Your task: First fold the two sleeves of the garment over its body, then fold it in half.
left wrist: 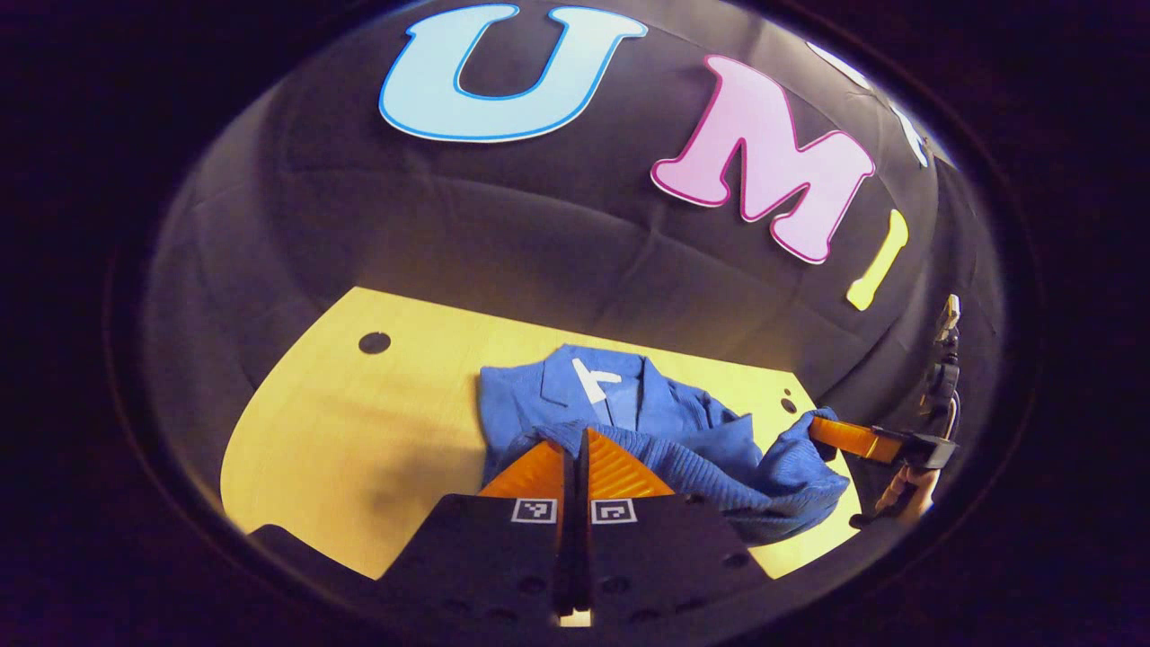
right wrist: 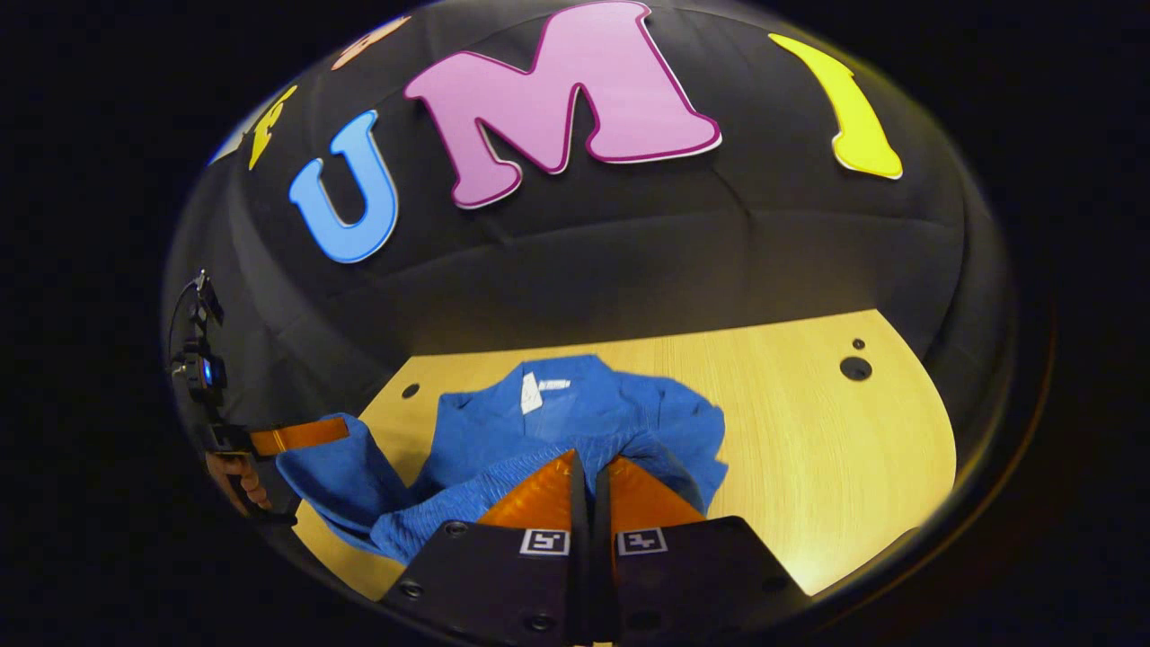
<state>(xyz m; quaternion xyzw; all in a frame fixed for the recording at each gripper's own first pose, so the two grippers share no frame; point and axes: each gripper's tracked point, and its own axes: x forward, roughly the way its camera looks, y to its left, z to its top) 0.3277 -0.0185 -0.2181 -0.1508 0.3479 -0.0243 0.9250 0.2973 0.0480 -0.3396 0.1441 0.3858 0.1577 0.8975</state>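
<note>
**Blue garment part-folded on wooden worktop, hem lifted by both grippers**

Booth setting: pale wooden worktop point(left wrist: 359, 431) with black cloth wall point(left wrist: 503, 243) rising behind it.

Nearest, left gripper view: left gripper point(left wrist: 577, 449), fingers drawn together, clamped on the ribbed lower edge of the garment point(left wrist: 683, 422). The ribbed edge is raised off the worktop and runs from these fingers across to the far side of the view.

Nearest, right gripper view: right gripper point(right wrist: 593, 472), fingers likewise together, clamped on the same ribbed edge, which drapes over the fingertips.

Middle, both views: garment, blue, jacket-like, lying on the worktop with its collar toward the wall. A white label point(left wrist: 595, 379) shows inside the neck opening. Both sides appear folded in over the body, giving a narrow bundle; exact lie of each sleeve point(right wrist: 337, 476) cannot be told under the folds. The lower part hangs in a sagging band between the two grippers.

Middle, off to the side: in the left gripper view, the right gripper shows at the edge with cloth caught in its fingers and a hand point(left wrist: 907, 499) on its handle. In the right gripper view, the left gripper shows the same way, a hand point(right wrist: 235, 481) below it.

Far: round holes point(right wrist: 854, 367) in the worktop near its back edge.
</note>
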